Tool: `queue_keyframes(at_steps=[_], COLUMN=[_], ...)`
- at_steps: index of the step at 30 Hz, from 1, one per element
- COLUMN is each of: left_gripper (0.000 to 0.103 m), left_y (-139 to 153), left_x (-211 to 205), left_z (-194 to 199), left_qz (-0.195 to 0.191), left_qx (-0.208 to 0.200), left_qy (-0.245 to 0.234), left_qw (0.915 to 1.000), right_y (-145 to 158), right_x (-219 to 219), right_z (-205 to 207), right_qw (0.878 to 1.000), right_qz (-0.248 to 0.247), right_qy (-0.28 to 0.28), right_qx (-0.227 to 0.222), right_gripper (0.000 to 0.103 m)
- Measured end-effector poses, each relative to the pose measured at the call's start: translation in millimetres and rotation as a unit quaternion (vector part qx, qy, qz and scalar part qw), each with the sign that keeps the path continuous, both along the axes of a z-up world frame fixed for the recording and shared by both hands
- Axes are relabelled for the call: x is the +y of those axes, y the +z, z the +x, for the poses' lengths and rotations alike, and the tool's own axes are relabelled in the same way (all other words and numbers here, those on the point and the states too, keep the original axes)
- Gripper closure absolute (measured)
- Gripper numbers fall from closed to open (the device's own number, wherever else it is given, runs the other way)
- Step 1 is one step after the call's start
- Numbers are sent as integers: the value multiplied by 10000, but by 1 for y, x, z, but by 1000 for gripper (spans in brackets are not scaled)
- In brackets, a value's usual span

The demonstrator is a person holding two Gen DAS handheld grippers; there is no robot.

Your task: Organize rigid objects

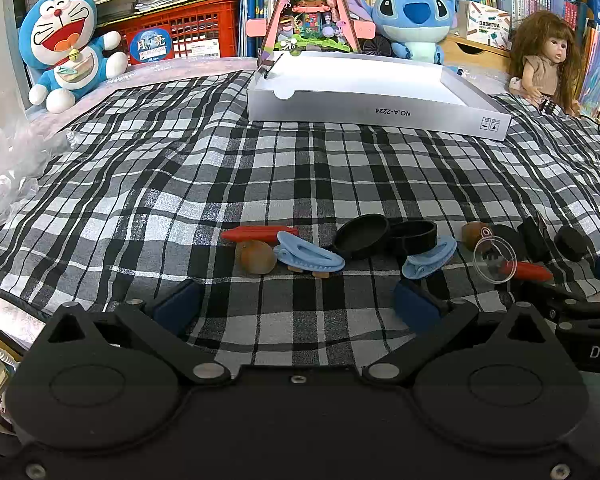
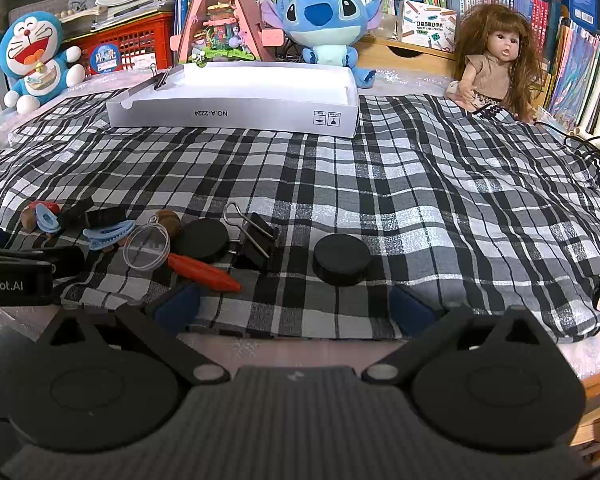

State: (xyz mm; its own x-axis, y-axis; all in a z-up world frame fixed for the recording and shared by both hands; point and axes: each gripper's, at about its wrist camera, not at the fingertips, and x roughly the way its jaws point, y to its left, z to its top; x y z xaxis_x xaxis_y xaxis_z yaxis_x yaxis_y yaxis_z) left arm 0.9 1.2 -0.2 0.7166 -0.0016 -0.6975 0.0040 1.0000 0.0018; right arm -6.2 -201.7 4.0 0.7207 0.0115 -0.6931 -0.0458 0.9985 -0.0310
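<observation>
A black-and-white checked cloth (image 2: 380,184) covers the surface and carries everything. At its far side lies a shallow white box (image 2: 236,100), open at the top, marked NO.A-2224 on its near wall, with a binder clip (image 2: 161,77) pinched on its left rim. Behind the box stand a Doraemon plush (image 1: 66,46), a Stitch plush (image 2: 324,16), a pink triangular model house (image 1: 310,12) and a long-haired doll (image 2: 496,60), with a red crate (image 1: 184,30) and bookshelves at the back.

The left tool (image 1: 296,304) hovers low over the near edge of the cloth, its blue-padded fingers (image 1: 178,306) spread wide with nothing between them. The right tool (image 2: 296,306) sits just to its right, likewise released and empty, its fingers (image 2: 410,312) over the cloth's near hem.

The small rigid things lie in a loose row near the front of the cloth, well apart from the box. Ahead of the left tool are a black round lid (image 1: 362,236) leaning against a black ring-shaped cup (image 1: 414,236), a light blue hair clip (image 1: 310,254), a second blue hair clip (image 1: 430,260), a red crayon (image 1: 260,233) and a brown nut (image 1: 256,258) touching the first clip. Ahead of the right tool are a black puck (image 2: 342,260) standing alone, a black disc (image 2: 202,239), a large black binder clip (image 2: 256,240) between them, a second red crayon (image 2: 204,271), a clear round plastic cap (image 2: 147,247) overlapping that crayon's end, and another brown nut (image 2: 169,220) just behind the cap.
</observation>
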Motion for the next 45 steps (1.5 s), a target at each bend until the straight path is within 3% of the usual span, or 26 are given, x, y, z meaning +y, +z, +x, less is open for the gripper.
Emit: queue_keyframes(at_steps=[41, 45], left_gripper=[0, 0], left_y=[2, 2], left_x=[5, 7], left_z=[-6, -7], left_qz=[8, 19], left_qx=[-81, -138], left_qy=[-55, -89], left_qw=[10000, 9999], right_y=[-1, 4], right_x=[1, 2], right_z=[-3, -12], right_qw=[9999, 9995], right_qz=[2, 52], right_qy=[-18, 124], right_qx=[-102, -272], right_gripper=[0, 0])
